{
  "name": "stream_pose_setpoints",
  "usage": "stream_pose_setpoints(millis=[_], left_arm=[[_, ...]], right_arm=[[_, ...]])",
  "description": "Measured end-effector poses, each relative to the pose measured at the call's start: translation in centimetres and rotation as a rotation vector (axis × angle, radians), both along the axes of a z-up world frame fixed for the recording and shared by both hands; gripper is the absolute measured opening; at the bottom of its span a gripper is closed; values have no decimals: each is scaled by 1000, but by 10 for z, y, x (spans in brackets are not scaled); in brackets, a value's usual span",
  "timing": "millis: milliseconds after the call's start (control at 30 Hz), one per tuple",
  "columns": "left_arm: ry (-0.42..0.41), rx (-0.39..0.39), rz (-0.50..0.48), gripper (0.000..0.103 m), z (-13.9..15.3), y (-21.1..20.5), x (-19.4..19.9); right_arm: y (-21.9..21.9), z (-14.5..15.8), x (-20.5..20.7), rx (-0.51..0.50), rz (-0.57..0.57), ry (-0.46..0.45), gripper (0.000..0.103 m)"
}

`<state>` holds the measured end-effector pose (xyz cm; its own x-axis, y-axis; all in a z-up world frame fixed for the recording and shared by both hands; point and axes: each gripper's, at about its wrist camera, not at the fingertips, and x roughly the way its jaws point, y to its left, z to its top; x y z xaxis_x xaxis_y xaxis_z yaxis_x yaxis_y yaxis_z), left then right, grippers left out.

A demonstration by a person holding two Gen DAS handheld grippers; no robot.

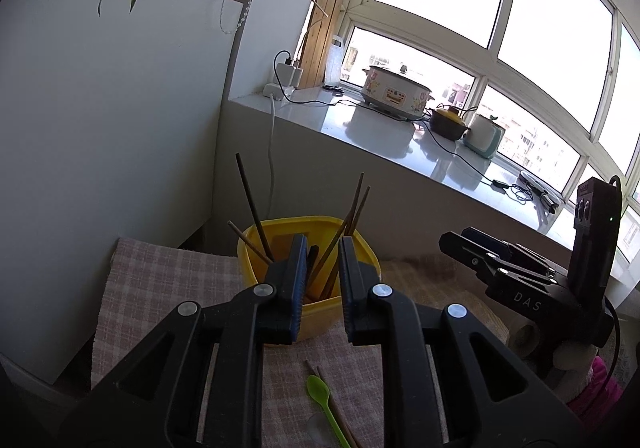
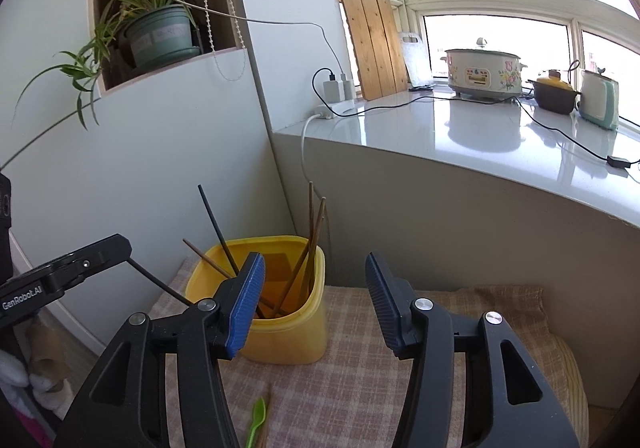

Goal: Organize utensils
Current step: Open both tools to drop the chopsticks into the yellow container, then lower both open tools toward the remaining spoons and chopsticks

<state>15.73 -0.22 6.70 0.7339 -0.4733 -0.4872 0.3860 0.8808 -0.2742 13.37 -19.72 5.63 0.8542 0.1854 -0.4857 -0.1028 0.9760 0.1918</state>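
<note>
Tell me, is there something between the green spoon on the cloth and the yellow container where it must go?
Nothing visible blocks it. The green spoon lies on the checked cloth in front of the yellow container, with bare cloth between them. The container's mouth is open, though chopsticks already lean inside.

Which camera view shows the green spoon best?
The left wrist view: the green spoon lies on the checked cloth with its bowl and most of its handle visible. The right wrist view shows only part of it, cut off by the bottom edge.
</note>
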Motion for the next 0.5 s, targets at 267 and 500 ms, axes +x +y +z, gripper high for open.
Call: stream_pose_setpoints(millis=[267, 500], left_arm=[[22, 51, -30, 37, -19, -7, -25], [66, 102, -52, 38, -44, -11, -42]], right_arm=[[-2, -7, -22, -45, -31, 38, 64], [-2, -22, -33, -87, -42, 69, 72]])
